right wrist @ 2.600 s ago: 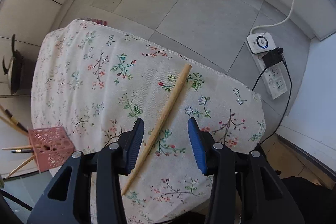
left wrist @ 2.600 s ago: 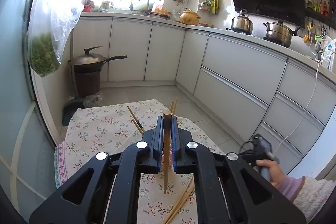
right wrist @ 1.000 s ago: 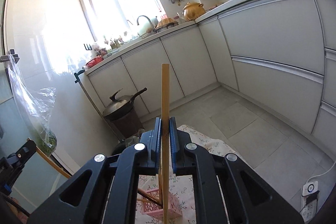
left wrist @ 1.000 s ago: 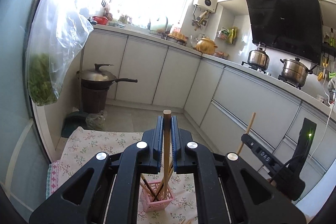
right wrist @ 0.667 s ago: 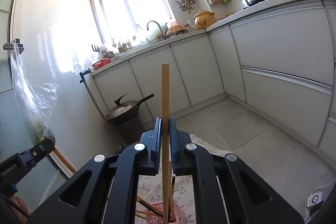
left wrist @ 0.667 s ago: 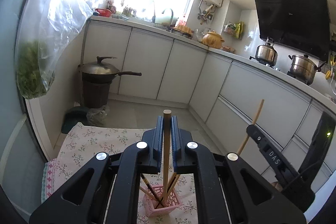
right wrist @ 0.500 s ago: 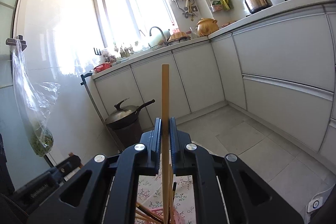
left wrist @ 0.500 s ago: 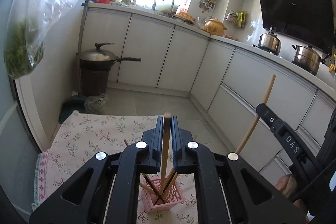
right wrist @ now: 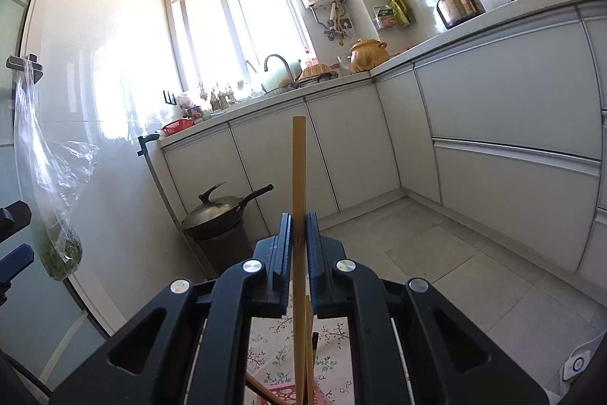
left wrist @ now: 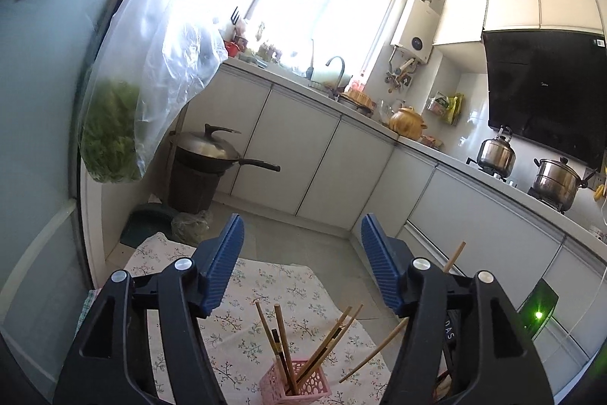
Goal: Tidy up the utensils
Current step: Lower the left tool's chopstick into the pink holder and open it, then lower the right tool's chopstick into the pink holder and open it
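Bamboo chopstick (right wrist: 298, 177) stands upright, clenched in the right gripper (right wrist: 298, 238), tip right above the pink holder (left wrist: 299, 382). Left gripper (left wrist: 299, 260), also above the holder, is opening with nothing between its jaws.

My left gripper (left wrist: 299, 262) is opening, nothing between its jaws. My right gripper (right wrist: 299, 245) is clamped on an upright chopstick (right wrist: 298, 177).
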{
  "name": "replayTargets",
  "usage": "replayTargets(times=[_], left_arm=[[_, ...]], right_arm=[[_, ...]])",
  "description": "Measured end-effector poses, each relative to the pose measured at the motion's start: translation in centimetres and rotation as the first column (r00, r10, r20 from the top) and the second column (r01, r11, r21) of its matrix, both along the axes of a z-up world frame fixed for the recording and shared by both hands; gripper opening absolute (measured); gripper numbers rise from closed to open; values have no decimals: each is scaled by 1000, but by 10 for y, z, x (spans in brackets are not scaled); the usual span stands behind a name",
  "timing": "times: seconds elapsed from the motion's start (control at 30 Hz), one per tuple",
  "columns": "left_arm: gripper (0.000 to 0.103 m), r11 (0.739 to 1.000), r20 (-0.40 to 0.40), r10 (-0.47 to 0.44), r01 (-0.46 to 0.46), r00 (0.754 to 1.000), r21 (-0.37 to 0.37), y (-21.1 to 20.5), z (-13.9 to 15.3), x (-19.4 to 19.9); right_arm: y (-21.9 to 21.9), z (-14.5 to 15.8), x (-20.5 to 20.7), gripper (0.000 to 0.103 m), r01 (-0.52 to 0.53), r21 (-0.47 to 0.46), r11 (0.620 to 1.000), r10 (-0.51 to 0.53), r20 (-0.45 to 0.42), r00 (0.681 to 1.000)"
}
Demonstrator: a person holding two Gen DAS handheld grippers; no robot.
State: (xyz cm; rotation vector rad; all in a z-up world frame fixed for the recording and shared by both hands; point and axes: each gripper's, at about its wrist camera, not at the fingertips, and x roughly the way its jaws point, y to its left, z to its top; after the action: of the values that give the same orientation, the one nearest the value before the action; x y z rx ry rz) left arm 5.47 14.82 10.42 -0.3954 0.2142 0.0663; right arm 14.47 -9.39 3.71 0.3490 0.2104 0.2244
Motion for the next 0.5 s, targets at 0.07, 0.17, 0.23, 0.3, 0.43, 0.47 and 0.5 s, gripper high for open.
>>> replayTargets(times=[0.07, 0.17, 0.23, 0.3, 0.43, 0.47, 0.5], left_arm=[[62, 1000, -2, 9, -9, 1000, 3, 1, -1, 2], [62, 1000, -15, 2, -2, 1000, -14, 5, -9, 6], [62, 1000, -40, 8, -7, 999, 24, 1, -15, 9], [63, 999, -64, 11, -8, 998, 49, -1, -22, 11], [66, 998, -146, -22, 31, 989, 59, -7, -39, 19], [67, 997, -157, -27, 37, 987, 62, -11, -41, 20], [68, 997, -162, -35, 45, 986, 61, -13, -43, 20]], right_arm=[[6, -5, 2, 8, 11, 2, 1000, -11, 9, 1000], [22, -27, -4, 13, 76, -39, 996, -72, 92, 993], [31, -51, -7, 19, 95, -61, 994, -90, 88, 992], [37, -64, -11, 19, 81, -85, 993, -77, 57, 995], [25, -42, -29, 34, 56, -64, 996, -51, 73, 996], [18, -33, -32, 39, 58, -45, 997, -54, 69, 996], [10, -25, -34, 48, 57, -23, 998, -55, 57, 997]])
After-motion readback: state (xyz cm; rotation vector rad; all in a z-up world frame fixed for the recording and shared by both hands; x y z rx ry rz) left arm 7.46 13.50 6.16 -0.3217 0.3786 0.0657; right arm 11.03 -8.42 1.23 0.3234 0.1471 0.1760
